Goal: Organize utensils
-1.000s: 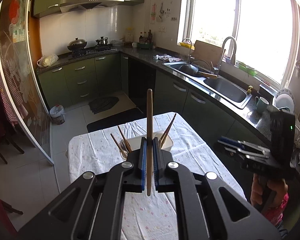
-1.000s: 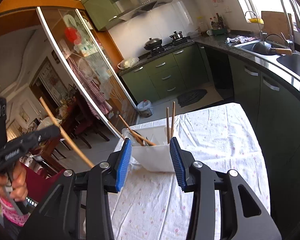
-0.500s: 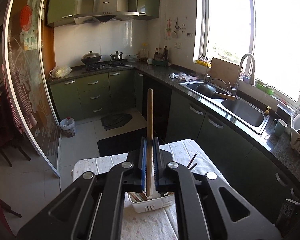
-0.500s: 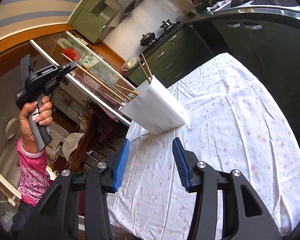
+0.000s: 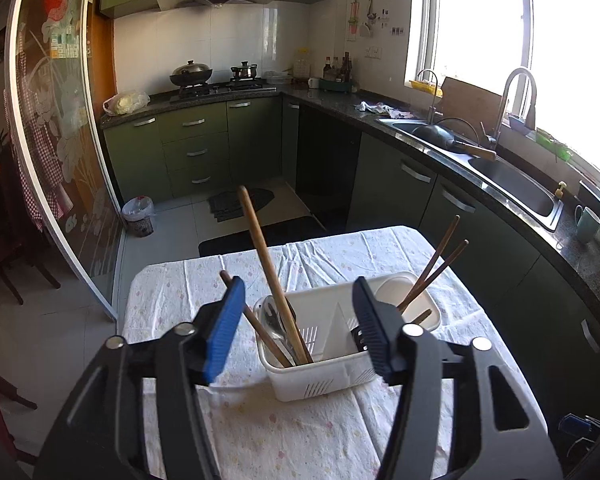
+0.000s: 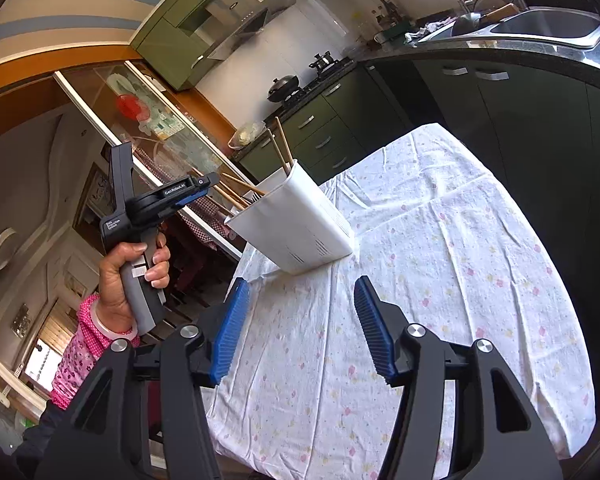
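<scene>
A: Left gripper? Jaws have just been opening, now wide apart, nothing between the pads. The long wooden utensil is loose, standing tilted in the left compartment of the white caddy, lower centre of the left wrist view.

B: Agreed. Same compartment has a metal spoon and another wooden handle. Chopsticks lean out of the right compartment, right of centre.

A: Right gripper?

B: Jaws have also just been opening, about half wide, empty, over the floral tablecloth, bottom centre of its view. Caddy sits apart from it, mid frame.

A: Step in hand: release and back off, I'd judge. Tips?

B: Draw the left gripper back clear of the caddy rim, keep the pads spread so they don't snag the tilted handle. Handle leans toward upper left, so retreat toward the bottom edge of frame. Light caddy could tip if bumped.

A: More loose utensils on the table?

B: None visible in either view.
</scene>
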`<state>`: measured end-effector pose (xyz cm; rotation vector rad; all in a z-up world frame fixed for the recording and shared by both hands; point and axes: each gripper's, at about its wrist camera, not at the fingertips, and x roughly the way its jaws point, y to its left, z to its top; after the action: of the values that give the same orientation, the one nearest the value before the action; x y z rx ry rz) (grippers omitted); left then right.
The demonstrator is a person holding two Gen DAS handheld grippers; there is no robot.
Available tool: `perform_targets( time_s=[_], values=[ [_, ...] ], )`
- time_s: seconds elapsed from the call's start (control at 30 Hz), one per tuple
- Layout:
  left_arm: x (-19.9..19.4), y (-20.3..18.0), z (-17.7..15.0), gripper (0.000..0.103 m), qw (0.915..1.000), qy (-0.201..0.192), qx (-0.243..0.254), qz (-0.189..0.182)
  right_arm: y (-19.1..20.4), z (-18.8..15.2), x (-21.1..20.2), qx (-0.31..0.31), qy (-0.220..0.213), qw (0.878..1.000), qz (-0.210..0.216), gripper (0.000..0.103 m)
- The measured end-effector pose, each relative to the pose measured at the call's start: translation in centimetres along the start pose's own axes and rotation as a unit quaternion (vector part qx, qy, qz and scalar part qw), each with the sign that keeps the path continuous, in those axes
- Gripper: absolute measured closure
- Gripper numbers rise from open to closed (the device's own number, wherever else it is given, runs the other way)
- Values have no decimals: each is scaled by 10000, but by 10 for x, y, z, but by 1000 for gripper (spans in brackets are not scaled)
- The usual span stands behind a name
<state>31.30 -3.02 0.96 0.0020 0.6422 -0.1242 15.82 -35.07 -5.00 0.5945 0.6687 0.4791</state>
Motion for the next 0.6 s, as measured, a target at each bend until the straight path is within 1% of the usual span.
perform_targets(
  time_s=[0.07,0.1,0.13,0.2,0.23,0.27,0.3,0.33,0.43,0.5,0.6],
  values=[
    [-3,0,-9,22,9998,-193,-4,49,3,-1,-2,-36,-27,10000,-43,40],
    [-6,1,-14,17,9994,-326,-9,72,6,-1,-3,-83,-66,9999,-104,37],
    [-12,2,-18,11,9989,-456,-24,82,10,-2,-4,-151,-115,9997,-181,33],
    [-25,2,-29,11,9979,-648,-67,15,19,-3,-7,-316,-221,9988,-304,25],
    [-33,3,-35,8,9972,-728,-135,-40,24,-4,-9,-399,-293,9981,-376,17],
    [-42,4,-42,7,9965,-814,-203,-47,29,-6,-10,-478,-383,9971,-462,11],
    [-50,4,-49,7,9959,-871,-230,-28,34,-7,-12,-572,-480,9956,-562,9],
    [-59,3,-58,7,9957,-894,-220,34,39,-9,-15,-678,-568,9939,-663,6],
    [-87,-5,-88,7,9946,-1000,-33,279,54,-17,-19,-934,-849,9874,-957,5],
    [-105,-13,-111,7,9926,-1109,74,498,62,-22,-20,-1068,-1031,9831,-1068,5],
    [-129,-24,-143,7,9911,-1211,144,535,73,-32,-19,-1233,-1208,9779,-1181,5]
  ],
)
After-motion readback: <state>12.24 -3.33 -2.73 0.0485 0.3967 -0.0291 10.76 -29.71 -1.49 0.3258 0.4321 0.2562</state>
